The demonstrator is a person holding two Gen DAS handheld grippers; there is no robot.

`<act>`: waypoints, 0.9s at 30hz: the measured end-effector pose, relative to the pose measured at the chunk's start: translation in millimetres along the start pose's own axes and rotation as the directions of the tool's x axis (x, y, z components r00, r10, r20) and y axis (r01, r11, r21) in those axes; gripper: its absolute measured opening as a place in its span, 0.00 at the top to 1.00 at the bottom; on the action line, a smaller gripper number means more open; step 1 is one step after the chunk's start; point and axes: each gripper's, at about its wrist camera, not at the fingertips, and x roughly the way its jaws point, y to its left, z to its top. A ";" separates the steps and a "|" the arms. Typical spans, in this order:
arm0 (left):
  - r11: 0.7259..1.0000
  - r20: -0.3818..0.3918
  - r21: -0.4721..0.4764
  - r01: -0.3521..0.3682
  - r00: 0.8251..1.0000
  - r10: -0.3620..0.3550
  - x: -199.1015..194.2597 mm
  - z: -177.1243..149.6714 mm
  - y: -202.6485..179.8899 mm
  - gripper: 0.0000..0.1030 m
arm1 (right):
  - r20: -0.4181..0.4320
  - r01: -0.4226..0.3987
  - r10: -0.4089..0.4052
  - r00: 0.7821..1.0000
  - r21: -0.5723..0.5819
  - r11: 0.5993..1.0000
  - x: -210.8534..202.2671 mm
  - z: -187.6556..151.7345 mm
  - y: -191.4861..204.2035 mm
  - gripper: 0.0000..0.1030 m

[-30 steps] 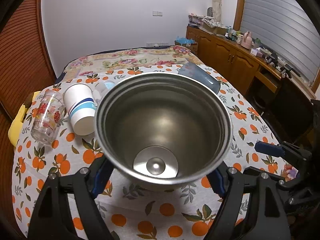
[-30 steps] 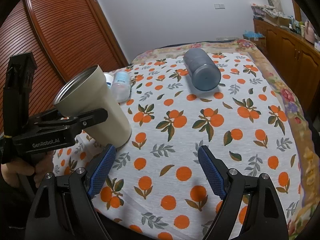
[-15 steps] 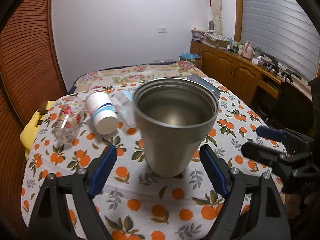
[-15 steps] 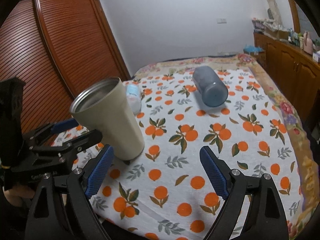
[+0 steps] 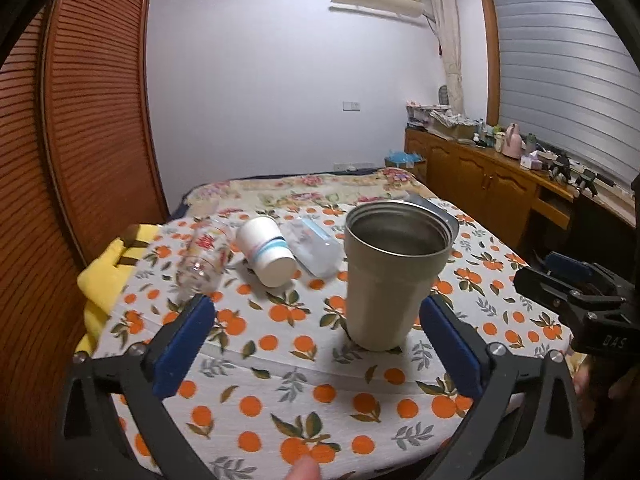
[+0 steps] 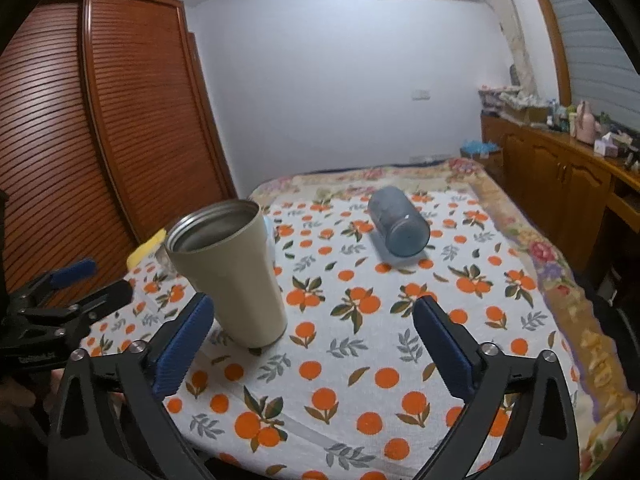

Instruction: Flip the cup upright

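A beige steel tumbler [image 5: 390,276] stands upright, mouth up, on the orange-print tablecloth [image 5: 280,376]; it also shows in the right wrist view [image 6: 232,268]. My left gripper [image 5: 316,340] is open and empty, its blue pads on either side of the tumbler and a little short of it, not touching. My right gripper [image 6: 314,344] is open and empty, to the right of the tumbler. A blue-grey cup [image 6: 398,220] lies on its side further back.
A white paper cup [image 5: 266,254], a printed glass [image 5: 202,260] and a clear plastic cup [image 5: 314,250] lie on their sides at the left. A yellow cloth [image 5: 104,276] hangs at the table's left edge. A wooden cabinet [image 6: 560,184] runs along the right.
My left gripper set the tumbler upright on the cloth, opened and drew back from it. Both grippers tilted up and pulled back.
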 end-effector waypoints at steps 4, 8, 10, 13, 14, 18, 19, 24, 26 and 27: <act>1.000 0.018 -0.001 -0.031 0.999 0.031 -6.6 -0.4 1.7 0.00 | 0.020 0.016 -0.016 1.000 -0.012 1.000 -5.1 1.3 3.8 0.00; 0.999 0.030 -0.003 -0.034 0.999 0.034 -11.0 -2.9 1.4 0.00 | 0.029 0.026 -0.025 0.999 -0.011 1.000 -8.1 1.0 4.1 0.00; 0.999 0.023 -0.004 -0.046 0.999 0.046 -10.6 -4.4 0.7 0.00 | 0.026 0.029 -0.029 0.999 -0.010 1.000 -8.4 0.6 3.9 0.00; 0.999 0.024 -0.011 -0.048 0.999 0.048 -9.9 -5.9 1.1 0.00 | 0.024 0.034 -0.034 0.999 -0.011 0.999 -8.5 -0.3 4.2 0.00; 0.999 0.022 -0.014 -0.048 0.999 0.048 -9.7 -6.0 1.3 0.00 | 0.024 0.036 -0.035 0.999 -0.012 0.999 -8.9 -0.5 4.3 0.00; 0.999 0.018 -0.019 -0.049 0.999 0.049 -10.7 -6.9 1.5 0.00 | 0.027 0.038 -0.037 0.999 -0.020 0.999 -9.4 -0.9 5.2 0.00; 0.999 0.017 -0.021 -0.048 0.999 0.048 -10.7 -7.1 1.7 0.00 | 0.028 0.039 -0.038 0.999 -0.021 0.999 -9.6 -1.0 5.3 0.00; 0.999 0.016 -0.023 -0.045 0.999 0.045 -11.6 -7.6 1.6 0.00 | 0.027 0.037 -0.037 0.999 -0.022 0.999 -10.2 -1.2 6.0 0.00; 0.999 0.019 -0.026 -0.041 0.999 0.041 -12.1 -7.6 1.7 0.00 | 0.028 0.040 -0.039 0.999 -0.023 0.999 -9.7 -1.3 6.3 0.00; 0.999 0.018 -0.026 -0.039 0.999 0.039 -11.8 -7.7 1.5 0.00 | 0.029 0.039 -0.039 0.999 -0.023 0.999 -10.3 -1.3 6.6 0.00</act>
